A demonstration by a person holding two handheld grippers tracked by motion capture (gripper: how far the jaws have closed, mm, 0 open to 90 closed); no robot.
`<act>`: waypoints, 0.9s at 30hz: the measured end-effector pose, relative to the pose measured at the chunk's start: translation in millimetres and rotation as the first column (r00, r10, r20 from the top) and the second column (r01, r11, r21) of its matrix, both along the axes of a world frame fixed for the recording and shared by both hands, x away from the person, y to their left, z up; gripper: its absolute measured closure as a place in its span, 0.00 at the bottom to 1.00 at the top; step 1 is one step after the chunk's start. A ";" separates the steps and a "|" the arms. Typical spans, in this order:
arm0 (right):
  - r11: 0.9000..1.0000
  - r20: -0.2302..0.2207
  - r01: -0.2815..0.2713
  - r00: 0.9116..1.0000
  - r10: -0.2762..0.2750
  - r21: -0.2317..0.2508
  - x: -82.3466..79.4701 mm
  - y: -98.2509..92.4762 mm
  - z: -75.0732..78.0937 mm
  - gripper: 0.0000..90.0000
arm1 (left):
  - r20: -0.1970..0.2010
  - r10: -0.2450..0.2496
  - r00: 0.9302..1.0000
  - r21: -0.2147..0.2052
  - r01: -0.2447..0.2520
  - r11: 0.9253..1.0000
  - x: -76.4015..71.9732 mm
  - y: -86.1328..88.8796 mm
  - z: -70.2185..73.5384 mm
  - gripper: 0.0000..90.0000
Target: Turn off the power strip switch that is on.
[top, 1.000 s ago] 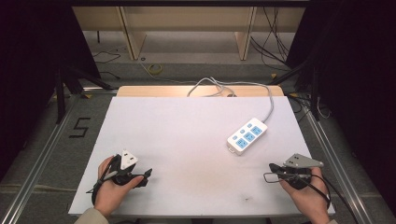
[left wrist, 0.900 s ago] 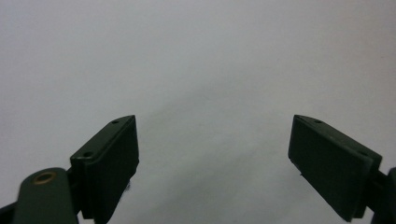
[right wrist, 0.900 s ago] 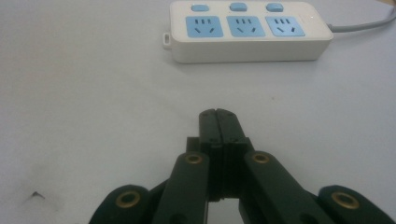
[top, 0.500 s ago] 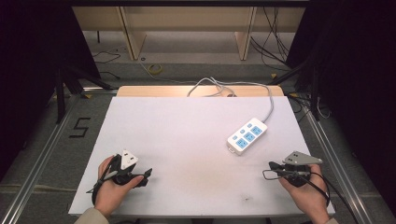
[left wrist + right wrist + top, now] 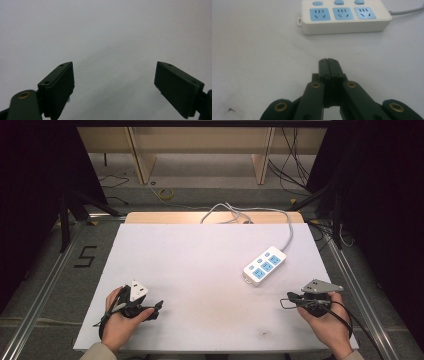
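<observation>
A white power strip (image 5: 265, 265) with three blue sockets lies right of the table's middle; the right gripper view has the power strip (image 5: 344, 15) straight ahead of the jaws. Its grey cable (image 5: 287, 227) runs off toward the back edge. My right gripper (image 5: 290, 297) rests near the front right corner, held in a hand, jaws pressed together with nothing between them (image 5: 328, 62). My left gripper (image 5: 159, 307) lies near the front left, held in the other hand. Its jaws stand wide apart over bare table (image 5: 115, 80), holding nothing.
The white tabletop (image 5: 200, 260) has a wooden strip (image 5: 150, 217) along its back edge. Metal rails (image 5: 350, 280) flank both sides. Loose cables (image 5: 295, 170) lie on the floor beyond, and a mark "5" (image 5: 86, 256) sits left of the table.
</observation>
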State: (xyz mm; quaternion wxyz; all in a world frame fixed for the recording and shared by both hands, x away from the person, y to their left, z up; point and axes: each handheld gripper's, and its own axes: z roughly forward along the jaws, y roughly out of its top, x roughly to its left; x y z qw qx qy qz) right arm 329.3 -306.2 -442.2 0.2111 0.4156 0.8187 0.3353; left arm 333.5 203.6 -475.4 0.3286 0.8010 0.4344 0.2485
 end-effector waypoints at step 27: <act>1.000 0.005 -0.016 1.000 0.016 0.001 16.1 12.9 7.5 1.00 | 0.005 0.000 1.000 0.000 0.000 1.000 -0.3 -0.8 0.6 0.18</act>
